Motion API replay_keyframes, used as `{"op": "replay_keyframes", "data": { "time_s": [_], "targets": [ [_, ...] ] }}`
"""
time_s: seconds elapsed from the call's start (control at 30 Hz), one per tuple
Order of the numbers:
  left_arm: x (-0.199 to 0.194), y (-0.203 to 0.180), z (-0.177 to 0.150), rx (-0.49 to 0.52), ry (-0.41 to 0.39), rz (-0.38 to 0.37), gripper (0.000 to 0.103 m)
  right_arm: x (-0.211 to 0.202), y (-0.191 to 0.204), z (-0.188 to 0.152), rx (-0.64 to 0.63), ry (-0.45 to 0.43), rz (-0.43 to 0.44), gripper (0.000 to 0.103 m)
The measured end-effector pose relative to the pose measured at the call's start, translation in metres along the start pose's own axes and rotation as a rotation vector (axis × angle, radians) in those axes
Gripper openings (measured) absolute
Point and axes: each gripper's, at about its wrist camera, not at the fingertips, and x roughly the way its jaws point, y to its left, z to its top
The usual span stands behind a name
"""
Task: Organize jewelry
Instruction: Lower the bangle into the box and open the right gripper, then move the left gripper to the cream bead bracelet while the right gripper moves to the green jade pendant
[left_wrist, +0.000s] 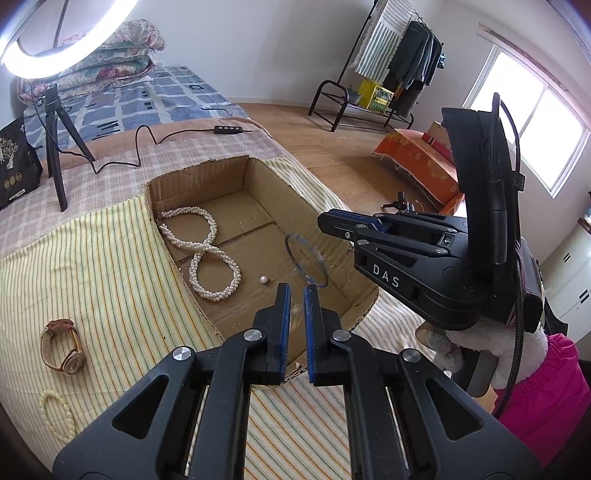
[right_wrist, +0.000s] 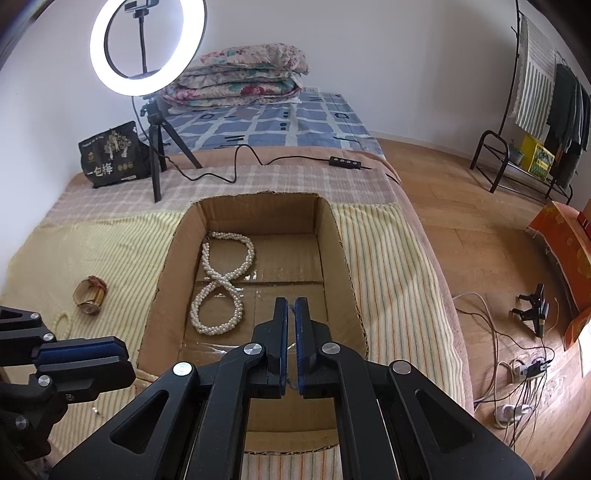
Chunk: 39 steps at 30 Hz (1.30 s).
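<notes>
Your right gripper (right_wrist: 291, 306) hides its load in its own view; only from the left wrist can you see a thin blue bangle (left_wrist: 306, 263), blurred, hanging from its tip over the cardboard box (left_wrist: 306, 201). Those fingers are pressed nearly together on it. Your left gripper's (left_wrist: 296, 295) fingers stand slightly apart, gripping nothing. Ahead of them lie a loose pearl (left_wrist: 263, 280) and the looped pearl necklace (left_wrist: 207, 254); a watch (left_wrist: 66, 347) sits left, outside the box.

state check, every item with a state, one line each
cardboard box: open
pearl necklace: in box, figure-eight
loose pearl: on box floor
watch: on cloth, outside box
bead bracelet: on cloth, outside box
ring light: lit
left gripper: nearly shut
right gripper: nearly shut
</notes>
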Motion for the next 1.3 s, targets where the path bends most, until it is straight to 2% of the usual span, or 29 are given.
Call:
{"op": "replay_keyframes", "data": {
  "time_s": [0.1,0.13,0.2,0.27,0.3,0.37,0.43,0.5,0.57,0.63,0.67,0.7,0.8,0.9,1.07,1.3],
  "targets": [
    [0.0,0.001,-0.001,-0.003,0.008,0.012,0.005,0.001,-0.001,-0.001,0.001,0.004,-0.016,0.005],
    [0.0,0.002,-0.001,-0.005,0.009,0.016,0.007,0.001,-0.001,0.0,0.002,0.004,-0.02,0.008],
    [-0.001,0.003,-0.002,-0.006,0.012,0.022,0.008,0.0,-0.002,0.0,0.005,0.0,-0.027,0.019],
    [-0.002,0.005,-0.003,-0.007,0.012,0.028,0.008,-0.001,-0.002,0.0,0.005,-0.006,-0.035,0.026],
    [-0.003,0.006,-0.003,-0.005,0.012,0.033,0.008,-0.002,-0.001,0.0,0.003,-0.008,-0.036,0.026],
    [-0.006,0.008,-0.004,-0.003,0.009,0.043,0.015,-0.003,-0.001,0.001,0.001,-0.01,-0.043,0.027],
    [-0.011,0.012,-0.005,-0.008,-0.005,0.053,0.041,-0.005,0.0,0.001,0.001,-0.016,-0.051,0.038],
    [-0.017,0.015,-0.006,-0.014,-0.021,0.066,0.044,-0.008,0.0,0.001,0.004,-0.027,-0.057,0.045],
    [-0.023,0.019,-0.006,-0.018,-0.03,0.078,0.044,-0.011,0.001,0.002,0.006,-0.035,-0.063,0.046],
    [-0.028,0.022,-0.008,-0.014,-0.037,0.089,0.044,-0.012,0.002,0.002,0.006,-0.04,-0.079,0.057],
    [-0.03,0.023,-0.009,-0.011,-0.039,0.095,0.044,-0.013,0.003,0.002,0.004,-0.044,-0.094,0.068],
    [-0.033,0.025,-0.01,-0.008,-0.041,0.102,0.044,-0.015,0.004,0.002,0.001,-0.052,-0.112,0.073],
    [-0.042,0.029,-0.013,-0.003,-0.043,0.114,0.045,-0.018,0.007,0.003,-0.011,-0.06,-0.128,0.074],
    [-0.052,0.036,-0.015,0.0,-0.054,0.124,0.055,-0.021,0.01,0.003,-0.006,-0.069,-0.125,0.074],
    [-0.072,0.054,-0.016,-0.033,-0.069,0.123,0.055,-0.026,0.018,0.002,-0.002,-0.089,-0.143,0.074],
    [-0.104,0.081,-0.018,-0.044,-0.107,0.158,0.055,-0.035,0.025,0.002,0.04,-0.121,-0.155,0.075]
  ]
}}
